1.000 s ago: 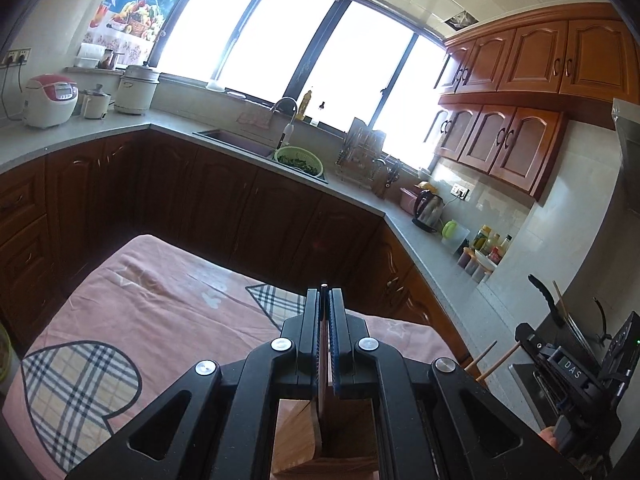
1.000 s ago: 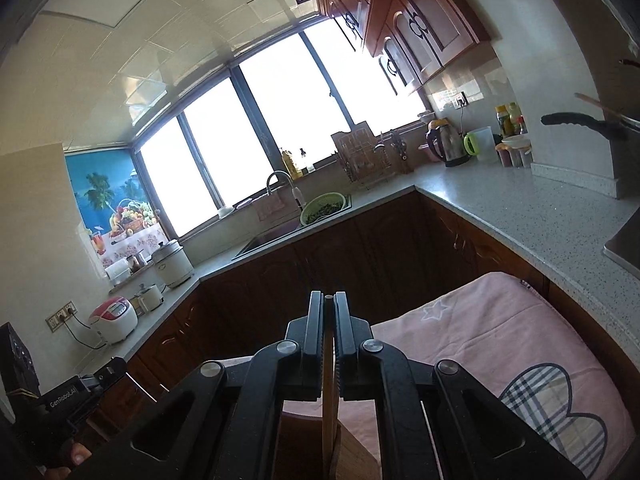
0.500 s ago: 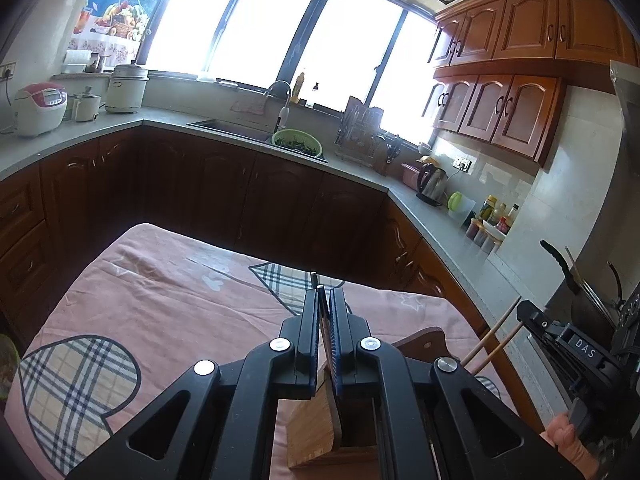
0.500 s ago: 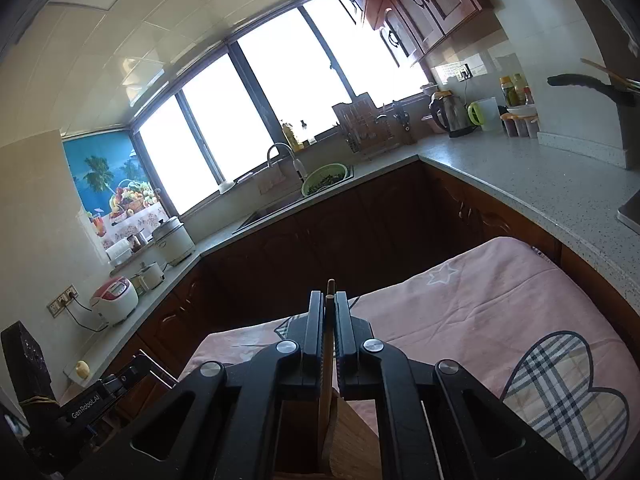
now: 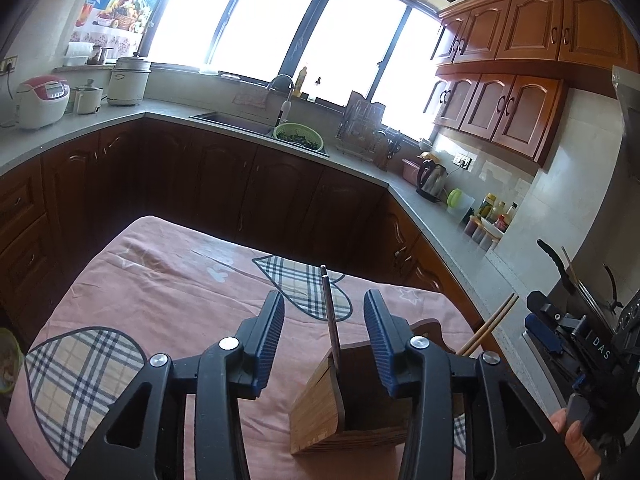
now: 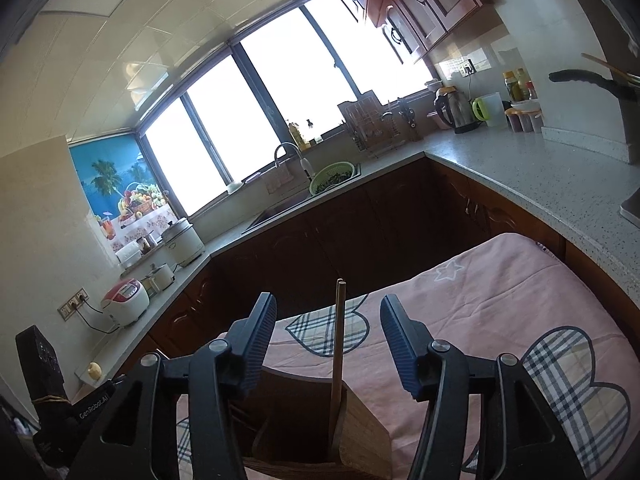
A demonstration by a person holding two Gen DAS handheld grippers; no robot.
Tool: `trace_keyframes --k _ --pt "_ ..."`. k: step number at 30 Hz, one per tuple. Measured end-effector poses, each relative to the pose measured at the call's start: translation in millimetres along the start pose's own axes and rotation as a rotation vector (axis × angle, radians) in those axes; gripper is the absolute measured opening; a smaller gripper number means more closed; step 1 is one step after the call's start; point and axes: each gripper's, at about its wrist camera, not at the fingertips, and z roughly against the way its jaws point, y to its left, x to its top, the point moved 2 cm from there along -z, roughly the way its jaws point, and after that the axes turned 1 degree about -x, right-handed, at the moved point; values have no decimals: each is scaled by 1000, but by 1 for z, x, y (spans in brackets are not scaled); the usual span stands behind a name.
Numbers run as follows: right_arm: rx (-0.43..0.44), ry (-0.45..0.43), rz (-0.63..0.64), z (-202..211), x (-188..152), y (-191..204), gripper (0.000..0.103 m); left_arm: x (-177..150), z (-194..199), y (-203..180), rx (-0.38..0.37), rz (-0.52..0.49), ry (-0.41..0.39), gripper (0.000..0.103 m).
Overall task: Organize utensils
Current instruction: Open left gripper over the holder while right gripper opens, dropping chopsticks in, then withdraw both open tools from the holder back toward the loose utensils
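Jaws, left: left gripper is opening; a metal rod stands between the pads, touching neither.
Jaws, right: right gripper is opening too; a wooden stick stands free between its pads.
Utensils: both lean upright in the holder, a wooden box on the pink cloth; two chopsticks jut out near the right gripper in the left view.
Step, judged: both pieces look delivered, so each hand should back straight off.
Handling: thin, stiff and light; the metal one is likely slippery. Pinch mid-shaft, square to the pads.
Risk: a pad brushing a shaft on retreat could tip it, or nudge the light holder.
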Motion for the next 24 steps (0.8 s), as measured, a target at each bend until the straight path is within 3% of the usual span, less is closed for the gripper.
trace_keyframes --k 2,4,9,24 --pt "2 7 -9 4 0 -1 60 -3 8 2 8 0 -4 59" --pt "9 12 -18 10 -2 -4 68 -6 18 5 21 -2 -4 76" --pt "8 19 -25 31 -13 -10 90 -24 45 13 48 -12 28 102" --pt "-15 141 12 99 -77 -8 91 -56 139 27 116 -59 112 102"
